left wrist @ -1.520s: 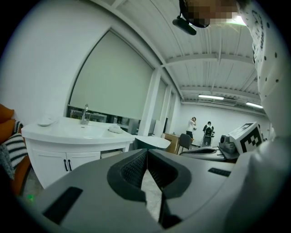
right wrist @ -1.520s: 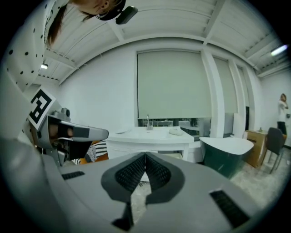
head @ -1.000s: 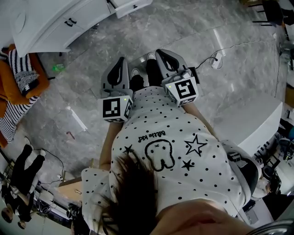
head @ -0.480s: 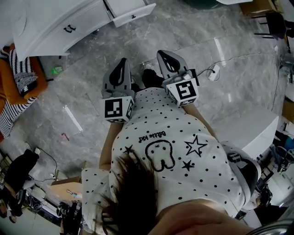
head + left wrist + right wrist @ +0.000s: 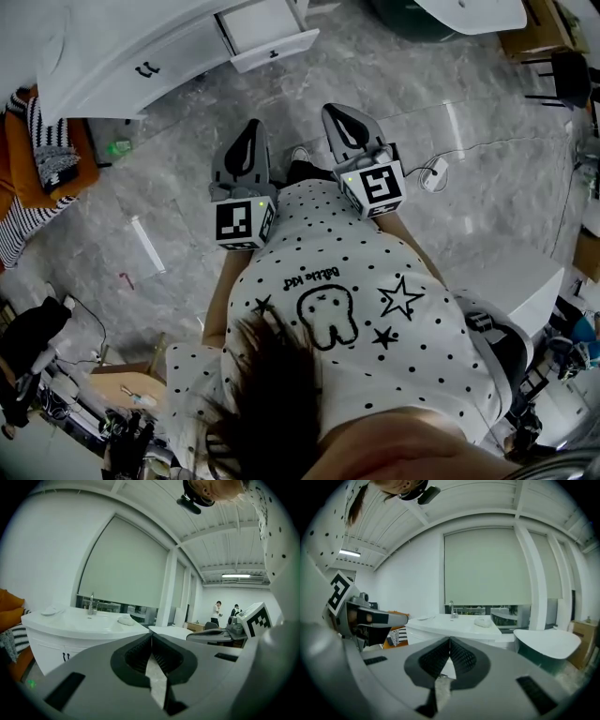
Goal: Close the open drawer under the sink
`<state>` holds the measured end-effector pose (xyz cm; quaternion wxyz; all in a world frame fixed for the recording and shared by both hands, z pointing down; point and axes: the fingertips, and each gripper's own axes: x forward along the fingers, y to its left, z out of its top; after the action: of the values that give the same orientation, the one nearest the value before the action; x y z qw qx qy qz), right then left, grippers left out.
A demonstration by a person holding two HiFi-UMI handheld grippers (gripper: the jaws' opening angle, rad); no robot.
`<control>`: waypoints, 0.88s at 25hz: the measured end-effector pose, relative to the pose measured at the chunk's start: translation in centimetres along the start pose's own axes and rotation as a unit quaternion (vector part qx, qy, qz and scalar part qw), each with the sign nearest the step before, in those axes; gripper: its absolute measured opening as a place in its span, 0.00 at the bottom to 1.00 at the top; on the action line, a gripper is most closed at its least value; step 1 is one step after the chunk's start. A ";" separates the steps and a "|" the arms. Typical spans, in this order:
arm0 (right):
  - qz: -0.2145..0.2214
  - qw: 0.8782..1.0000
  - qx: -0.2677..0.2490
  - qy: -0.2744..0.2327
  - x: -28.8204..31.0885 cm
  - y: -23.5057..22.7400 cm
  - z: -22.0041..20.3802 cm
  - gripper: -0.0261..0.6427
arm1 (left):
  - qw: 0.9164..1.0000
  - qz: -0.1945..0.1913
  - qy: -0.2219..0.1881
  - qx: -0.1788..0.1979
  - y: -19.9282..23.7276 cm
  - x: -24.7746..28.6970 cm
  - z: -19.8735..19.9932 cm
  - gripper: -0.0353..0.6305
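A grey marbled tile floor (image 5: 187, 187) fills a white-walled room with a wide window covered by a pale drawn blind (image 5: 126, 569). A curved white vanity cabinet with a sink (image 5: 103, 66) stands at the far side, a chrome tap (image 5: 91, 604) on its top. The open white drawer (image 5: 275, 52) juts from the vanity's right end, well ahead of both grippers and touched by neither. An orange seat with a striped cloth (image 5: 37, 159) sits beside the vanity.

The person in a white spotted shirt (image 5: 347, 309) holds both tools side by side before the body, aimed toward the vanity. The left gripper (image 5: 250, 127) has its jaws pressed together, nothing between them. The right gripper (image 5: 336, 111) likewise has its tips meeting on nothing.
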<state>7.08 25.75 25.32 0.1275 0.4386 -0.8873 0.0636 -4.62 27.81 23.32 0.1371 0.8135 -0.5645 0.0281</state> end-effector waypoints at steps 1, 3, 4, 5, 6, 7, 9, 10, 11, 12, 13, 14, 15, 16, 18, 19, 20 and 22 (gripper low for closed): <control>0.001 1.000 -0.001 -0.002 0.1 -0.5 0.1 0.06 | 1.000 0.003 -0.007 0.003 -0.1 0.4 0.2 0.07; 0.003 1.000 -0.004 -0.005 0.1 -1.4 0.1 0.06 | 1.000 0.007 -0.016 0.004 -0.5 1.0 0.5 0.07; 0.004 1.000 -0.006 -0.005 0.1 -1.8 0.1 0.06 | 1.000 0.009 -0.017 0.003 -0.8 1.3 0.5 0.07; 0.006 1.000 -0.007 -0.005 0.0 -2.3 0.1 0.06 | 1.000 0.009 -0.018 0.000 -1.1 1.7 0.6 0.07; 0.007 1.000 -0.009 -0.006 0.0 -2.8 0.1 0.06 | 1.000 0.010 -0.018 -0.003 -1.4 2.0 0.6 0.07; 0.007 1.000 -0.010 -0.006 -0.1 -3.3 0.1 0.06 | 1.000 0.010 -0.017 -0.007 -1.7 2.3 0.5 0.07; 0.007 1.000 -0.011 -0.007 -0.3 -4.1 0.1 0.06 | 1.000 0.011 -0.018 -0.011 -2.3 2.8 0.5 0.07; 0.007 1.000 -0.011 -0.006 -0.4 -4.5 0.0 0.06 | 1.000 0.012 -0.018 -0.013 -2.6 3.0 0.4 0.07; 0.008 1.000 -0.011 -0.005 -0.6 -4.9 -0.2 0.06 | 1.000 0.011 -0.017 -0.016 -3.0 3.1 0.3 0.07; 0.008 1.000 -0.011 -0.004 -0.7 -5.2 -0.3 0.06 | 1.000 0.011 -0.015 -0.021 -3.3 3.3 0.2 0.07; 0.008 1.000 -0.012 -0.003 -0.8 -5.4 -0.4 0.06 | 0.999 0.012 -0.015 -0.025 -3.5 3.4 0.2 0.07; 0.009 1.000 -0.014 -0.002 -0.9 -5.6 -0.4 0.06 | 0.999 0.014 -0.018 -0.028 -3.6 3.5 0.3 0.07; 0.009 1.000 -0.015 -0.001 -1.0 -5.8 -0.5 0.06 | 0.999 0.015 -0.019 -0.030 -3.7 3.6 0.3 0.07; 0.009 1.000 -0.015 0.000 -1.1 -5.9 -0.5 0.06 | 0.999 0.015 -0.020 -0.031 -3.8 3.7 0.4 0.07; 0.009 1.000 -0.012 0.001 -1.1 -6.2 -0.6 0.06 | 0.999 0.012 -0.017 -0.032 -4.1 4.0 0.4 0.07; 0.008 1.000 -0.010 0.003 -1.1 -6.3 -0.7 0.06 | 0.999 0.010 -0.015 -0.032 -4.2 4.2 0.4 0.07; 0.006 1.000 -0.008 0.004 -1.1 -6.5 -0.7 0.06 | 0.999 0.009 -0.013 -0.032 -4.2 4.3 0.4 0.07; 0.003 1.000 -0.002 0.005 -1.0 -6.8 -0.9 0.06 | 0.999 0.010 -0.011 -0.032 -4.2 4.5 0.4 0.07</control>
<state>13.20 22.57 25.86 0.1328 0.4351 -0.8882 0.0644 0.81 24.98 23.00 0.1566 0.8033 -0.5746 0.0022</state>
